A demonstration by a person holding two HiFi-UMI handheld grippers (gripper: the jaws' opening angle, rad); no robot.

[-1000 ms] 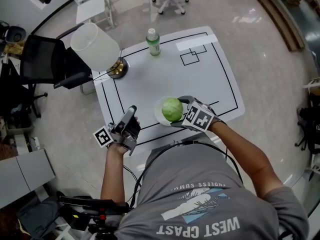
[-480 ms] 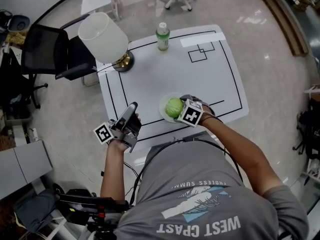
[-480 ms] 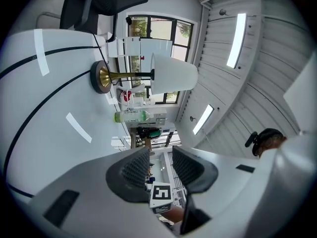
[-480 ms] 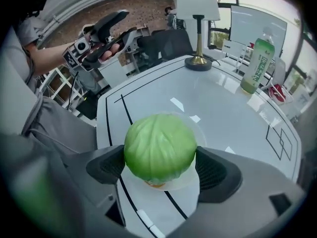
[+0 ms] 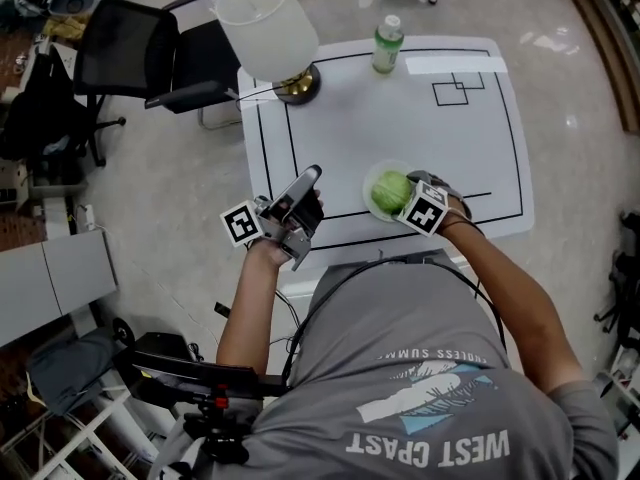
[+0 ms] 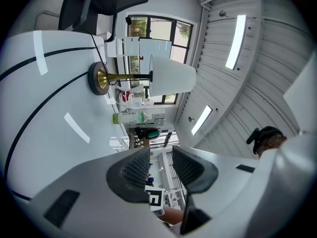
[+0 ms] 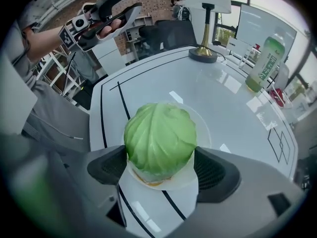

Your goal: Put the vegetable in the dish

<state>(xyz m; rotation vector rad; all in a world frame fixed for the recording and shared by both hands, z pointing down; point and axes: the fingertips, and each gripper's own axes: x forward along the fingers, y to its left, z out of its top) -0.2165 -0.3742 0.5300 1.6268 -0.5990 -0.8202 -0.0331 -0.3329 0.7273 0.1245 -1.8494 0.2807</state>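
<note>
Jaws of my right gripper press both sides of the round green cabbage, having just been closing. It's right over the round white dish; I can't see contact underneath. Left gripper jaws slightly apart, empty, beside the white bench.

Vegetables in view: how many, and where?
1: a green cabbage over the white dish near the table's front edge. The lamp shade covers one far corner, so something small could be hidden there.
</note>
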